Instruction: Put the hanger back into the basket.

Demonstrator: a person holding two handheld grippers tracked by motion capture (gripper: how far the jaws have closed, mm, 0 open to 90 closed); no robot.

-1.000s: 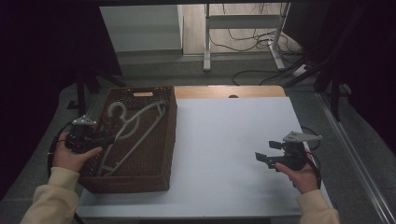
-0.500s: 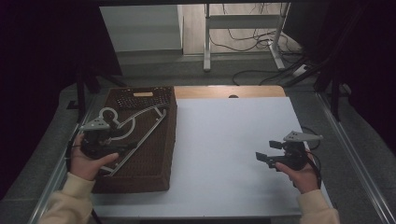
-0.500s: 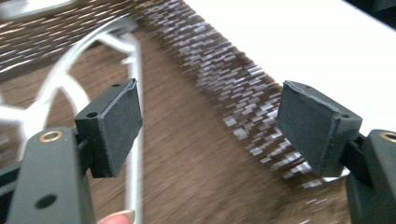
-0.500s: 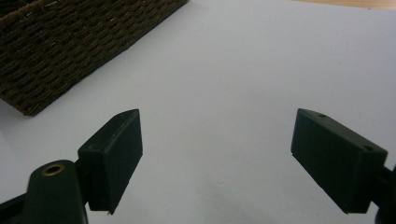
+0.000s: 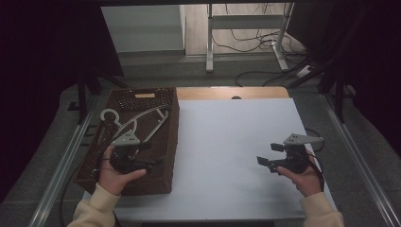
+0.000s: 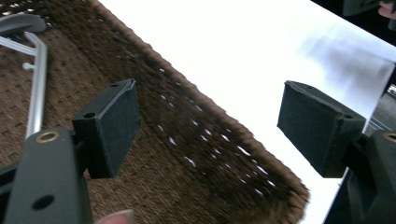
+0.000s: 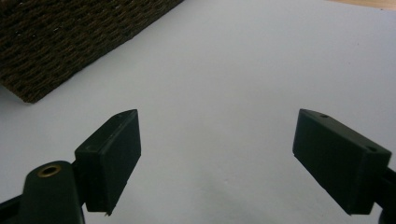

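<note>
My left hand-held gripper (image 5: 150,153) had just swung inward over the wicker basket (image 5: 163,182), jaws spread and empty, the grey hanger (image 5: 156,127) just beyond them, seemingly my next pick, while my right hand-held gripper (image 5: 265,160) waited spread above the white surface (image 5: 227,142)

Dim surroundings, bright glare on the white table (image 6: 261,56), motion-blurred basket (image 6: 201,140) rim.

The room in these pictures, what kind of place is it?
Probably a lab or recording workspace, not a home: a white table between metal rails, loose cables on the floor behind, and a wicker basket holding hangers.
</note>
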